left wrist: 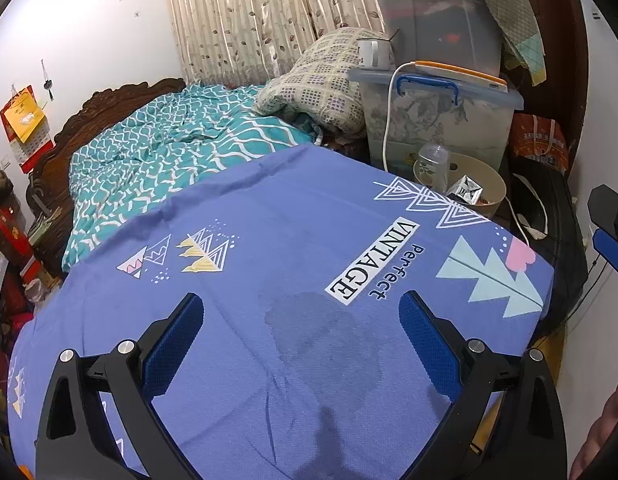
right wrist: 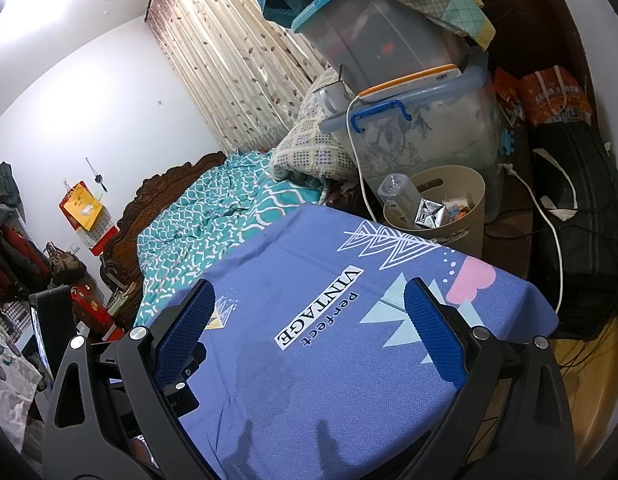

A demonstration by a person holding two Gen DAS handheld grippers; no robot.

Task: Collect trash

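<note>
A beige round bin (left wrist: pixel 494 196) (right wrist: pixel 465 196) stands past the far right corner of the blue "Perfect VINTAGE" cloth-covered table (left wrist: pixel 293 240) (right wrist: pixel 309 264). Inside it lie a clear plastic bottle (left wrist: pixel 433 164) (right wrist: pixel 397 194), a small silver carton (left wrist: pixel 465 190) (right wrist: pixel 429 212) and some wrappers. My left gripper (left wrist: pixel 301 340) is open and empty over the near part of the cloth. My right gripper (right wrist: pixel 309 328) is open and empty over the cloth too. The cloth has a darker damp patch (left wrist: pixel 321 336) (right wrist: pixel 265 368).
Behind the bin are stacked plastic storage boxes (left wrist: pixel 437 120) (right wrist: pixel 421 136) with a mug (left wrist: pixel 369 54) and a white cable (left wrist: pixel 387 120). A bed with a teal quilt (left wrist: pixel 169 152) (right wrist: pixel 213 208) lies to the left. A black bag (right wrist: pixel 577 232) sits right.
</note>
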